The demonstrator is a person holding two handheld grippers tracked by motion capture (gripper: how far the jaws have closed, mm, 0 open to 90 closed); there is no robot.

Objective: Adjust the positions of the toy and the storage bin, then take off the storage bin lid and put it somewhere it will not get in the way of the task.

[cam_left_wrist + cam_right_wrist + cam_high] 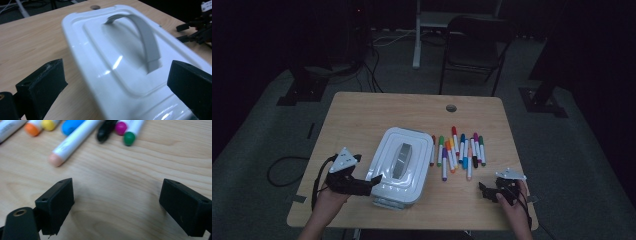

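Note:
A white plastic box [399, 167] with a grey handle [402, 161] lies closed in the middle of the wooden table [362, 110]. My left gripper [371, 183] is at the box's near left corner, open. In the left gripper view the lid [120, 65] and handle [147, 45] lie between the spread jaws of that gripper [116, 90]. Several coloured markers [459, 150] lie loose to the right of the box. My right gripper [485, 191] hovers open near the front edge, just short of the markers; its own view has it [117, 205] over bare wood below a peach-tipped marker [72, 143].
A cable hole [451, 107] sits near the table's far edge. Behind the table stand a dark chair [474, 45] and a white desk leg [417, 35], with cables on the floor. The other gripper [195, 32] appears beyond the box in the left gripper view.

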